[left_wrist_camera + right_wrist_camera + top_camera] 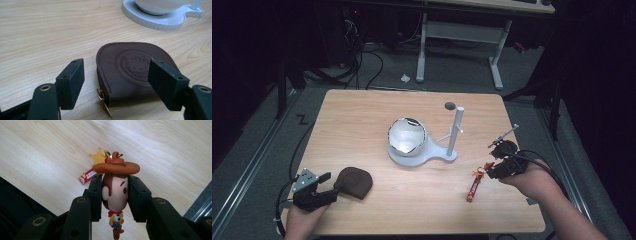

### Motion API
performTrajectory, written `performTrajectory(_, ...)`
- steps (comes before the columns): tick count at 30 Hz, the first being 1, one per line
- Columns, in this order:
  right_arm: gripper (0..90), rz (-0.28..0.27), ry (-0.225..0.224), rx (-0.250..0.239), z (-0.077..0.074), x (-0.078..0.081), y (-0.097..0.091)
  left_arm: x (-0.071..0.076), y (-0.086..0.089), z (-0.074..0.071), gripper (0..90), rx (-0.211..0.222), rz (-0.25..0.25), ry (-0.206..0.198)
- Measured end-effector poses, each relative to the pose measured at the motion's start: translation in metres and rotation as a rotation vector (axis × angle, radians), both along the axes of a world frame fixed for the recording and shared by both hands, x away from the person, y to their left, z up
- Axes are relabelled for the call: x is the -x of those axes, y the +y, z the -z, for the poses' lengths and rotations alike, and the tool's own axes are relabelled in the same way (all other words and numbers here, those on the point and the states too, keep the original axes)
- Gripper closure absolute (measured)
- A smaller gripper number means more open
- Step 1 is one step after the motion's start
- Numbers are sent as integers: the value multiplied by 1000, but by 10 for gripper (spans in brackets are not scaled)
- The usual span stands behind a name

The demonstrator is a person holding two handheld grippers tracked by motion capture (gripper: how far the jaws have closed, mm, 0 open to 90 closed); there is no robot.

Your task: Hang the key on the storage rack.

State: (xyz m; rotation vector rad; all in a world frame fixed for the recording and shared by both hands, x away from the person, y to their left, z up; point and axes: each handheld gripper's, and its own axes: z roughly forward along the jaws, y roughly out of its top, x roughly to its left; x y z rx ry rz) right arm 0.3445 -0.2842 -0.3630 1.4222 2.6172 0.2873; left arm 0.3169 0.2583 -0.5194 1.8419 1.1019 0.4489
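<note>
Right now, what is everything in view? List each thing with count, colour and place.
Cowboy figure keychain: one, brown hat, clamped in right gripper.
Strap: one, red, hanging from the keychain to the table.
Coin pouch: one, brown, near left.
Stand with post: one, white, centre.
Bowl: one, white, on stand base.
Table: one, light wood.
Left gripper: black, open at the pouch.
Right gripper: black, near right.

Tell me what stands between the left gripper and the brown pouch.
Nothing visible. The left gripper is open, its fingers straddling the near edge of the brown pouch, with bare table around it.
</note>
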Motion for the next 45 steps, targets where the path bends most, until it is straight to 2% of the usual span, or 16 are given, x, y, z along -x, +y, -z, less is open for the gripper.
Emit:
performTrajectory(12, 668, -5, -25, 12, -22, -10, 8, -1, 2, 0, 294, 6, -2, 2)
performTrajectory(25, 668, -45, -57, 26, -49, -22, 24, -1, 3, 1, 294, 15, -5, 4)
performTrajectory(45, 668, -79, -87, 41, -71, -28, 46, -2, 4, 1, 293, 16, -4, 7)
